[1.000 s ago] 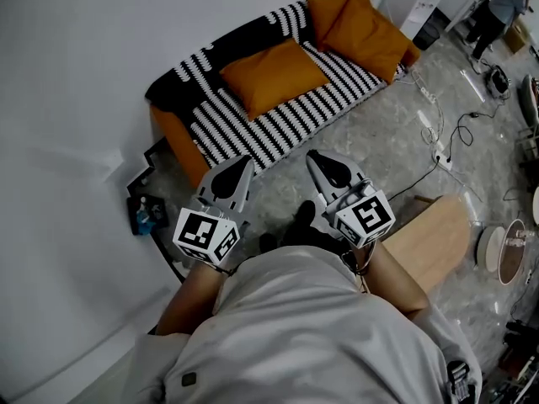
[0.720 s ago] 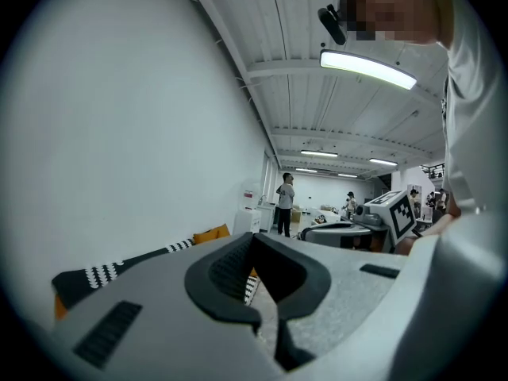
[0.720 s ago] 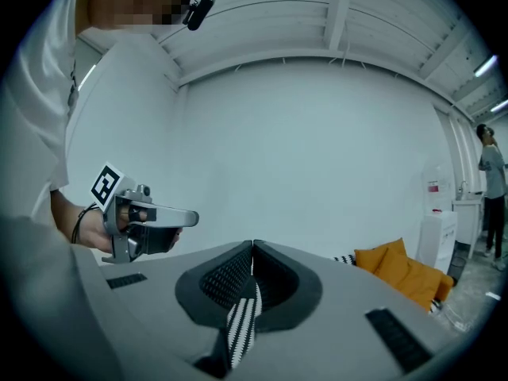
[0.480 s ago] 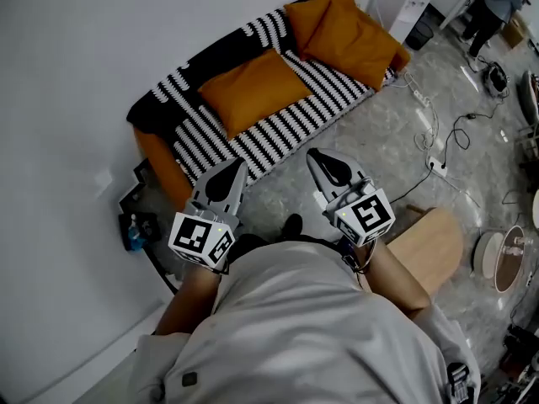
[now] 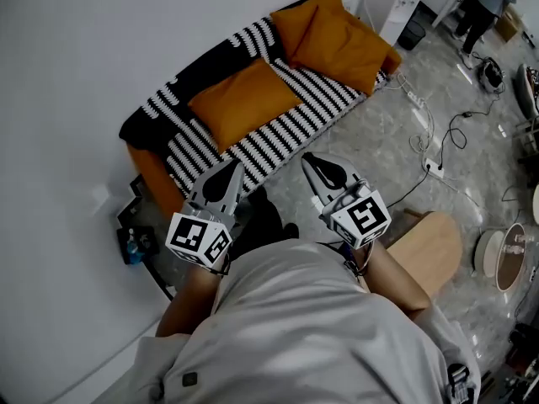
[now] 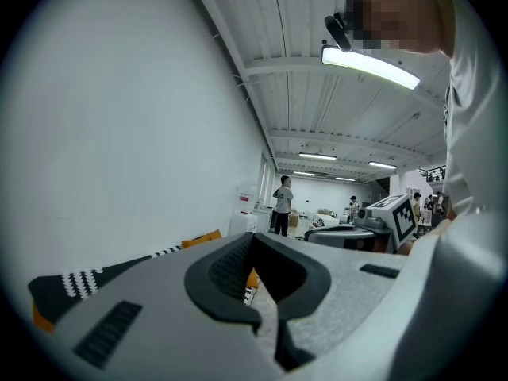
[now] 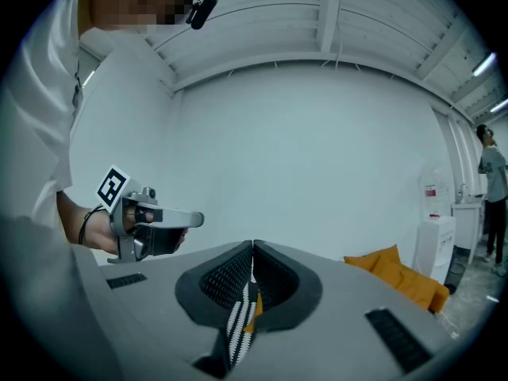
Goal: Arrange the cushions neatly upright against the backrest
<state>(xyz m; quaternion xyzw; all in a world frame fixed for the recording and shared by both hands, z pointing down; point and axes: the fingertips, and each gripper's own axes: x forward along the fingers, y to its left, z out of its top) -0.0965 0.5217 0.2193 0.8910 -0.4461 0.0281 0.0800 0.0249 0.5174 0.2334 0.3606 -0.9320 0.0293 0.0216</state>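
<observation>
Your left tongs (image 5: 229, 172) are shut with nothing in them, held over the floor just short of the striped sofa (image 5: 282, 129). Past their tips one orange flat cushion (image 5: 242, 102) lies on the seat — not propped against the backrest. Your right tongs (image 5: 317, 163) are closed and empty too, alongside the left pair. At the sofa's right end a front cushion (image 5: 347, 47) leans tilted against a rear cushion (image 5: 295, 22).

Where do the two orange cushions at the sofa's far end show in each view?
Head view: orange cushions top, right of centre.
Left gripper view: cushions low, left of centre.
Right gripper view: cushions lower right.
Shared landmark: white cabinet beside them.
</observation>
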